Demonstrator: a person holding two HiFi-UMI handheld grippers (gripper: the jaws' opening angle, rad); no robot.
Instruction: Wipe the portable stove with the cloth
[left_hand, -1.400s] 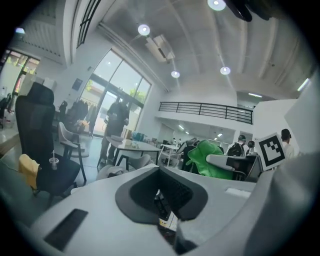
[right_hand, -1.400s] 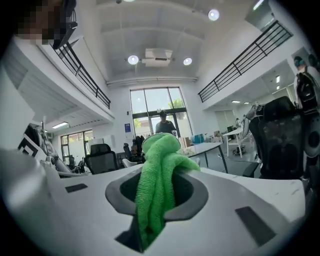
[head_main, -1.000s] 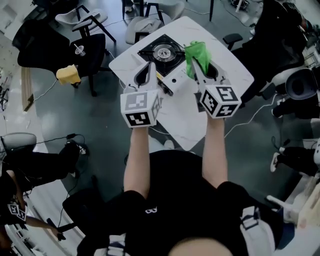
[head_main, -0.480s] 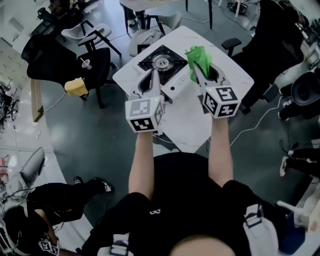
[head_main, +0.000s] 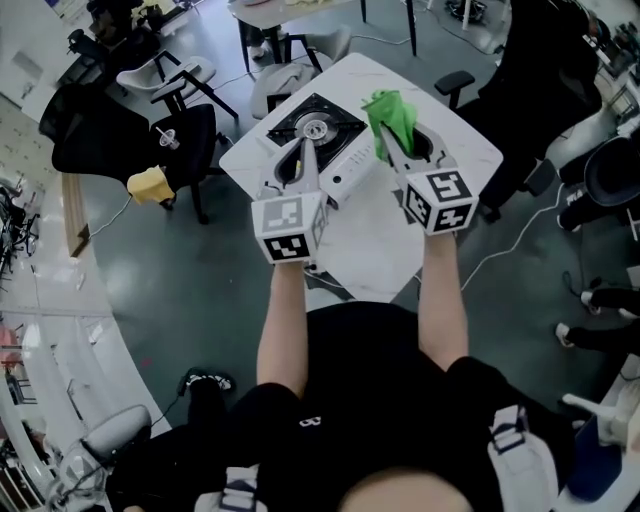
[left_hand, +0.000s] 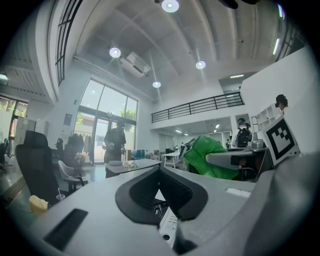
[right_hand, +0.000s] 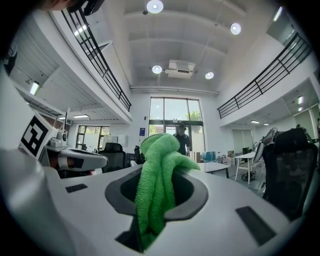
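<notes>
Right now the right hand-held gripper (head_main: 385, 140) is clamping a bunched green cloth (head_main: 392, 118), with the fabric pinched between its closed jaws and puffing out past the tips. It is hovering over the right end of the portable stove (head_main: 318, 125); whether the cloth is touching the stove cannot be told. The stove is sitting toward the far side of the white tabletop (head_main: 370, 250), burner to the left and control panel nearer the person. The left hand-held gripper (head_main: 304, 150) is holding nothing, its jaws drawn together and pointing at the stove's near edge. Wiping is probably only just getting going. Because the cloth is being held by one narrow pinch, dragging it could be tugging it loose, and the loose folds could be snagging on the burner's raised supports. With nothing bracing the stove, a firm stroke could be sliding it across the smooth tabletop toward the far edge.
</notes>
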